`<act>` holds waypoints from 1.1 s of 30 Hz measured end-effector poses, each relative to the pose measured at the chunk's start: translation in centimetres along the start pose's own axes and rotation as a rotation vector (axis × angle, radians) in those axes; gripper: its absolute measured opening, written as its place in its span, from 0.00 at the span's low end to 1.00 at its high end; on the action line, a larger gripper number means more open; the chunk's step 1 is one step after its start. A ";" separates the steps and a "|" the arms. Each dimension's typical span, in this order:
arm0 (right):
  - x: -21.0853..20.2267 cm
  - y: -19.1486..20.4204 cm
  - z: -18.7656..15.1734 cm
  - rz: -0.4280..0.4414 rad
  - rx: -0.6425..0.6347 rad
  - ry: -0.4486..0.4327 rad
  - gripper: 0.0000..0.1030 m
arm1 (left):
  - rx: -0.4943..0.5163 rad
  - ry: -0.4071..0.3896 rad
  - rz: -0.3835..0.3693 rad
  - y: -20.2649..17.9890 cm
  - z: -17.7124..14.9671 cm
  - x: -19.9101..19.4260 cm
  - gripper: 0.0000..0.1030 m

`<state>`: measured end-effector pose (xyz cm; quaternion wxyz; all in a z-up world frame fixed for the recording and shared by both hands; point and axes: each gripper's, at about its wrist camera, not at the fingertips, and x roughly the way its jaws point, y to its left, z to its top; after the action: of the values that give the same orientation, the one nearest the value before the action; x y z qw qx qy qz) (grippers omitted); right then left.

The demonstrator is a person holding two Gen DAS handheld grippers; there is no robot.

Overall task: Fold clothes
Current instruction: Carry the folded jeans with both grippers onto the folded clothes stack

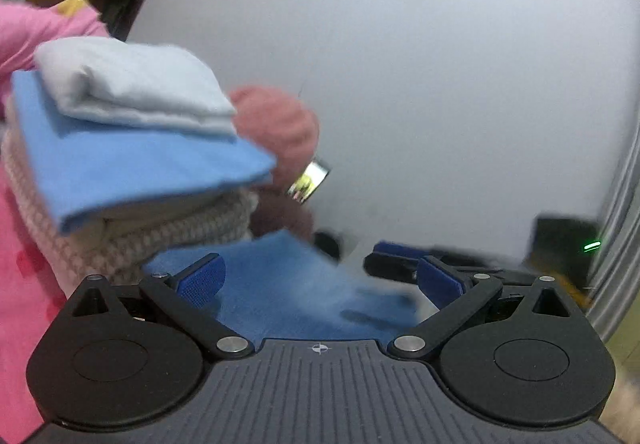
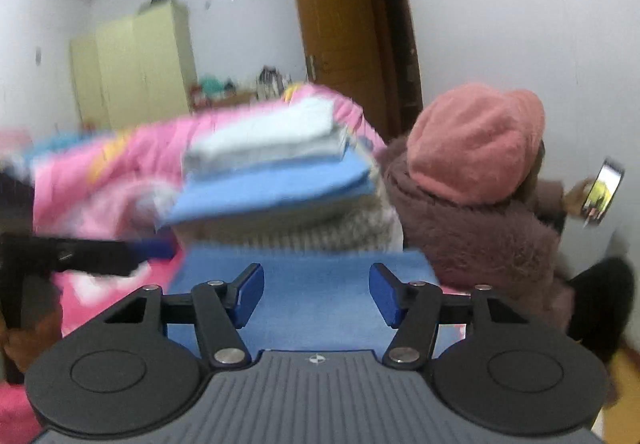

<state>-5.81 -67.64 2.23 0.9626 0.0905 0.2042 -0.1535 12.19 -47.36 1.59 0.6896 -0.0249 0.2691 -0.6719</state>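
Blue cloth [image 2: 304, 284] below folded stack [image 2: 272, 172]

I find myself in a home bedroom: pale wardrobe [image 2: 132, 68] upper left, wooden door [image 2: 340, 32] top centre, pink bedding [image 2: 100, 172] (cartoon-printed) at left.

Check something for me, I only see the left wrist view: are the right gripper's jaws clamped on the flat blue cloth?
Observer: No. The right gripper has its jaws apart above the flat blue cloth, pinching nothing.
Operator: What is that behind the stack of folded clothes?
Observer: A person with back turned, in a fuzzy pink hat and mauve fleece coat.
Operator: And further left?
Observer: A pale yellow-green wardrobe stands against the far wall.
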 end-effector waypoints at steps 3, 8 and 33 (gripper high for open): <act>1.6 0.8 -3.4 -0.047 0.004 0.010 0.60 | -0.011 0.068 0.056 1.4 -2.1 2.4 0.99; 1.6 1.3 -4.4 -0.103 0.062 -0.021 0.58 | 0.106 0.056 0.060 1.7 -3.5 2.2 1.00; 2.4 0.5 0.8 -0.151 -0.147 -0.114 0.59 | 0.023 -0.001 -0.026 3.8 -6.8 1.3 1.00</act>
<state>-3.24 -67.98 1.98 0.9624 -0.0046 0.1659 -0.2149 12.90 -45.97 -6.15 0.6813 -0.0211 0.2606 -0.6838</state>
